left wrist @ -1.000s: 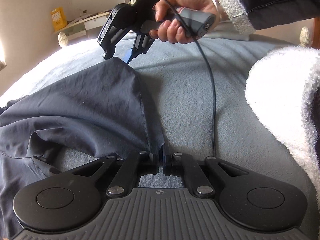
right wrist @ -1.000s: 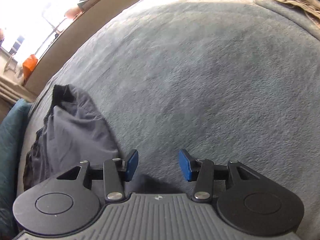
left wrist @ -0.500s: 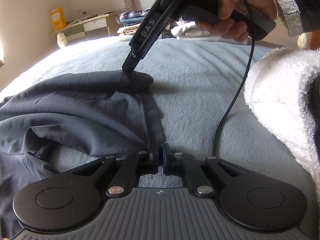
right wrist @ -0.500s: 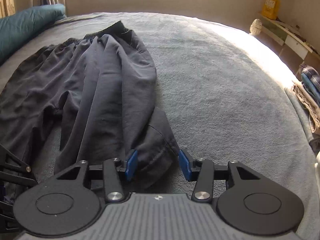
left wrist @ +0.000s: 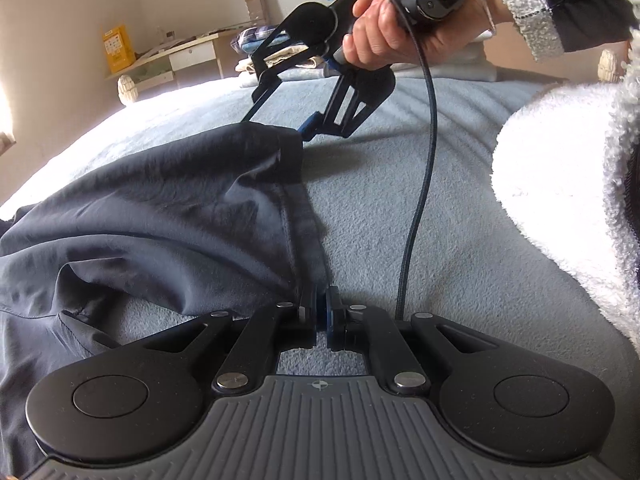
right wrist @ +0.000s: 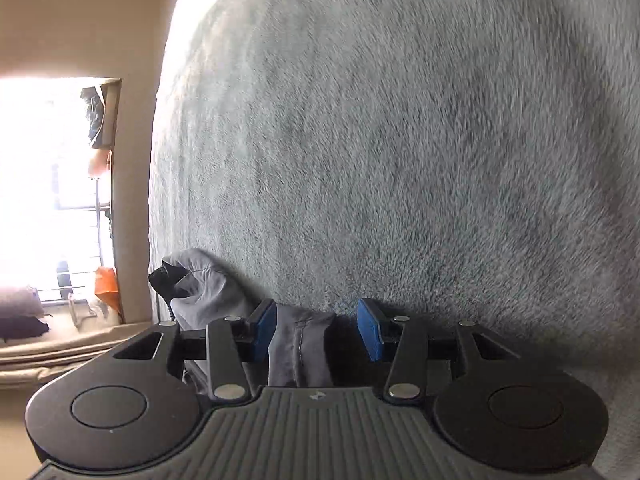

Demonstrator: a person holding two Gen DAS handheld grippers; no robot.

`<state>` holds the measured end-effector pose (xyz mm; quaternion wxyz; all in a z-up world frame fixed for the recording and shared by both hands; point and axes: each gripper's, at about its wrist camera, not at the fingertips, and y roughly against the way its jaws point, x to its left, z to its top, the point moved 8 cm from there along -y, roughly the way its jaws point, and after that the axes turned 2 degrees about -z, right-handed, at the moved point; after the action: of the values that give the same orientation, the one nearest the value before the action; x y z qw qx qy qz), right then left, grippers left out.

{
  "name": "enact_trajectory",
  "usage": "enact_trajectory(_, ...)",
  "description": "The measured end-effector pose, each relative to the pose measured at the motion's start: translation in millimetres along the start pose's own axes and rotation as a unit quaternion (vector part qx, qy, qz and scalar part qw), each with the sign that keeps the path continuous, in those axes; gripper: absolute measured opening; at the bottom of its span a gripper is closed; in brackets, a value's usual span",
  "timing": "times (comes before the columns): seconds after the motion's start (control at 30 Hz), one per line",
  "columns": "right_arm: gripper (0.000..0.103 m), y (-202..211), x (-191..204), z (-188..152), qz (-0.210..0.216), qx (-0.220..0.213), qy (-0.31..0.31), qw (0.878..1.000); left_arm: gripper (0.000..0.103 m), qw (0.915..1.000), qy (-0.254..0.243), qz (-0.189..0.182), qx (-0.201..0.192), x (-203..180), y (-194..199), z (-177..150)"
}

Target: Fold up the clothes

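1. The dark grey trousers point(left wrist: 168, 216) lie spread on the grey-blue fleece blanket point(left wrist: 400, 216). One hem corner is pinched tight in the left gripper point(left wrist: 321, 312), whose pads are closed on the cloth right at the seam. I'd keep that pinch steady, as it anchors this end of the hem.

2. The right gripper point(right wrist: 316, 326) stands about half open, straddling the far corner of the same hem. The fabric sits between its blue pads point(right wrist: 264, 320) but they are not pressing on it yet. From the left camera, one finger looks to be on the far side of the cloth and the other on the near side.

3. To do this well, I'd push the right gripper a little deeper so the stitched hem sits fully between the pads, then close. A grab on only the top layer would likely let the leg sag open.

4. Mind the black cable point(left wrist: 420, 184) hanging from the person's hand point(left wrist: 384, 36). It trails just right of the left gripper and could snag when both corners lift.
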<state>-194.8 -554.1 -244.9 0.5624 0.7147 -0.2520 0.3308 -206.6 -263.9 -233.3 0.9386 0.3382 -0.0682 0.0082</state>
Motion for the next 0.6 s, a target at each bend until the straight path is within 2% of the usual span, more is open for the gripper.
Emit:
enact_trajectory(0.07, 0.045, -11.3, 2.5, -4.5, 0.013, 0.017, -0.006, 1.000, 0.003, 1.0000, 0.001, -0.001, -0.001, 0.4, 0.8, -0.1)
enact_trajectory(0.13, 0.041, -19.7, 7.3, -5.4, 0.023, 0.012, 0.001, 1.000, 0.003, 1.0000, 0.004, -0.002, -0.002, 0.8, 1.3, 0.0)
enact_trajectory(0.2, 0.024, -23.7, 12.9, -2.8, 0.042, -0.004, 0.009, 0.999, 0.003, 1.0000, 0.008, -0.002, -0.003, 1.2, 1.8, 0.2)
enact_trajectory(0.3, 0.004, -14.5, 24.7, 0.1, 0.082, -0.037, 0.023, 0.996, 0.002, 0.9999, 0.013, -0.003, -0.006, 2.0, 3.1, 0.8)
enact_trajectory(0.47, 0.002, 40.9, 49.3, -2.7, 0.140, -0.140, 0.074, 0.977, 0.002, 0.9988, 0.035, -0.020, -0.029, 5.8, 12.1, 9.8)
enact_trajectory(0.6, 0.001, 85.3, 60.4, -3.4, 0.122, -0.215, 0.131, 0.960, 0.002, 0.9976, 0.050, -0.032, -0.036, 8.4, 14.1, 13.3)
